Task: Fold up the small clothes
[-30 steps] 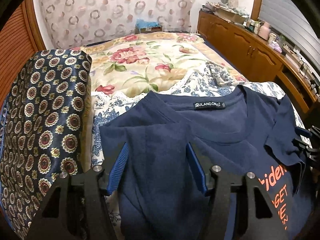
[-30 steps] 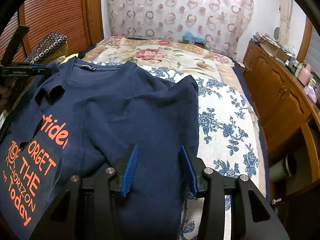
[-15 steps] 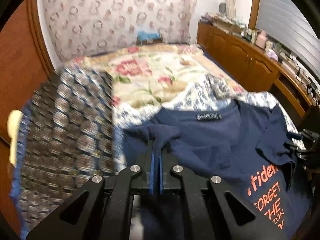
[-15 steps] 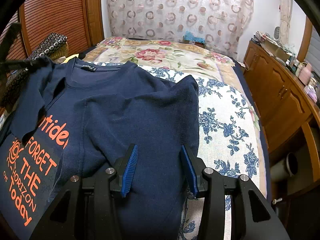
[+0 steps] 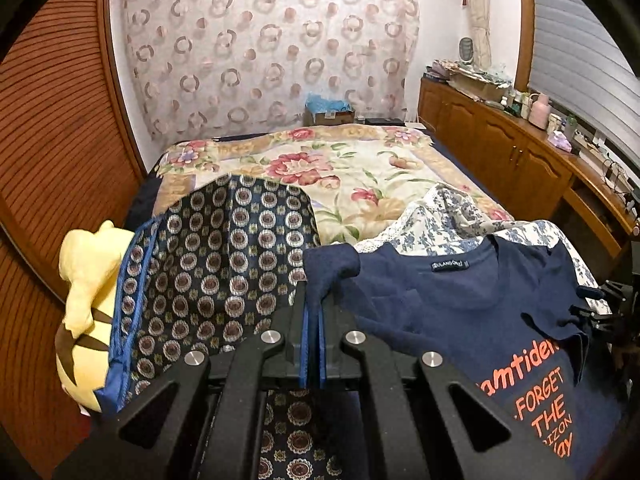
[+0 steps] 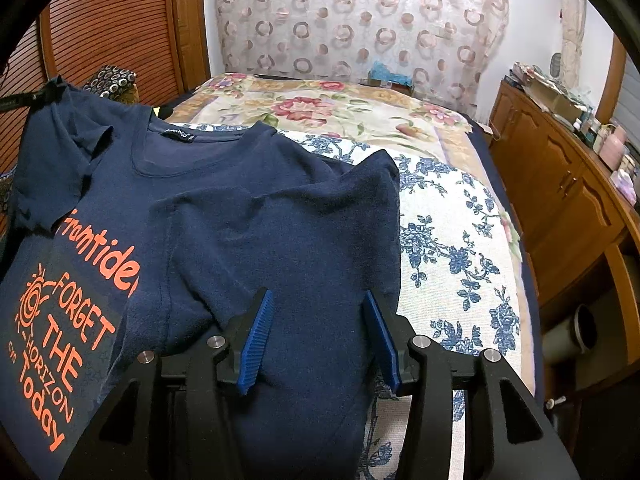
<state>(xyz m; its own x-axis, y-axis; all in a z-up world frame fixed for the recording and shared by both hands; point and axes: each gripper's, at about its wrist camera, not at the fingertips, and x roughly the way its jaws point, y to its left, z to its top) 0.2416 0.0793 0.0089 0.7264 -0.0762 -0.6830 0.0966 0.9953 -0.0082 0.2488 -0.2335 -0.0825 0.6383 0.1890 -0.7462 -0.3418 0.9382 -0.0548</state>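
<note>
A navy T-shirt (image 5: 472, 312) with orange lettering lies on the bed; it also shows in the right wrist view (image 6: 256, 216). My left gripper (image 5: 313, 320) is shut on the shirt's left sleeve (image 5: 332, 270) and holds it lifted off the bed. In the right wrist view that gripper (image 6: 24, 98) shows at the far left, holding the raised sleeve (image 6: 68, 120). My right gripper (image 6: 320, 340) is open, its blue pads (image 6: 256, 340) either side of the folded-in right side of the shirt, low over the cloth.
A dark patterned quilt roll (image 5: 224, 264) and a yellow plush toy (image 5: 86, 304) lie left of the shirt. A floral blanket (image 5: 340, 176) covers the far bed. A blue-flower sheet (image 6: 452, 248) lies right of the shirt. Wooden cabinets (image 6: 568, 200) line the right wall.
My left gripper closed on the shirt's left sleeve and lifted it up and back. The right gripper stayed open in place.
</note>
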